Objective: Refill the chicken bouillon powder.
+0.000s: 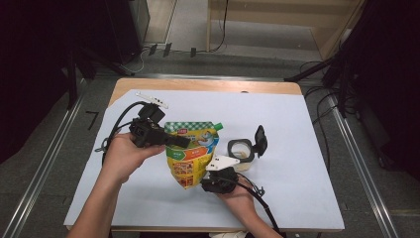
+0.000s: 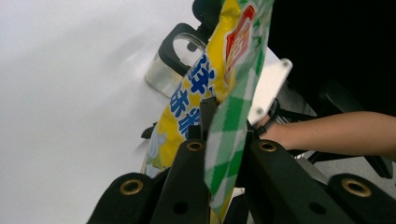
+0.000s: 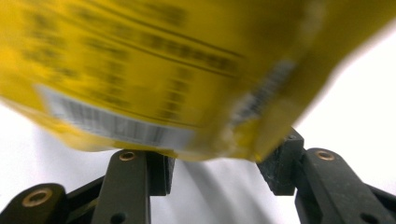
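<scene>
Two handheld grippers work on one yellow-and-green stand-up pouch (image 1: 192, 151), which is held off the white table cover (image 1: 297, 129) above its middle, just beside a clear glass jar (image 1: 240, 149).

Left gripper (image 1: 185, 141): its jaws are clamped on the pouch. In the left gripper view the two black jaws pinch the green-checked top edge of the pouch (image 2: 229, 126) between them, with the yellow printed face running up and away from the jaws. In the high view this gripper reaches the pouch from the pouch's left side, at its upper half, and the left hand (image 1: 124, 156) wraps the gripper body.

Right gripper (image 1: 210, 181): it sits at the lower right corner of the pouch, with the right hand (image 1: 240, 196) beneath it. In the right gripper view the jaws stand apart, with the blurred yellow bottom edge of the pouch (image 3: 187, 84) lying across and above the gap; the pads are not pressing on it.

Jar: it stands on the table cover to the right of the pouch, with its black hinged lid (image 1: 260, 139) flipped up on the far side from the pouch. In the left gripper view the jar (image 2: 173, 70) appears behind the pouch.
</scene>
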